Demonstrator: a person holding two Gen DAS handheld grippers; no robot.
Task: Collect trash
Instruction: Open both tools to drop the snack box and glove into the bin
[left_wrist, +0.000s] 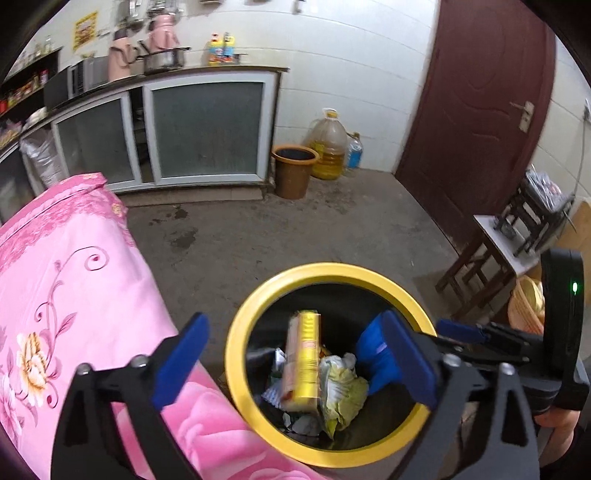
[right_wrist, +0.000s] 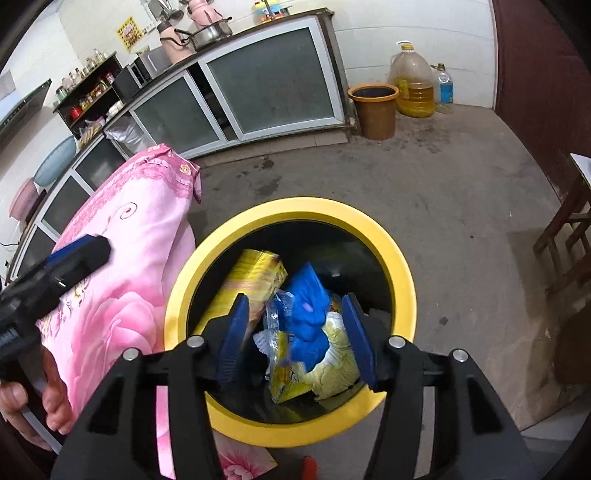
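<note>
Yellow-rimmed bin (left_wrist: 240, 354) sits below both hand-held grippers: left hand-held gripper (left_wrist: 295, 365) spread wide, right hand-held gripper (right_wrist: 295, 343) parted, both released so yellow box (left_wrist: 303, 363) and blue wrapper (right_wrist: 308, 314) drop in.

- The kitchen is lit evenly and fairly dimly from above; no single lamp is seen, and the white tiled wall (left_wrist: 351, 74) is rendered brightest.
- Soft, weak shadows are cast on the concrete floor (left_wrist: 314, 229); the inside of the yellow-rimmed bin (right_wrist: 399, 258) is left dark.
- Strong fisheye bending is shown in both views: the worktop (right_wrist: 236, 40) edge is curved, and the corners are cut off by black vignetting.
- Motion blur is seen on the yellow box (left_wrist: 304, 358) and the blue wrapper (right_wrist: 308, 314) in the bin.
- A small green indicator light (left_wrist: 574, 287) glows at the right edge of the left wrist view.
- Mild glare is carried by the steel pot (left_wrist: 164, 59).
</note>
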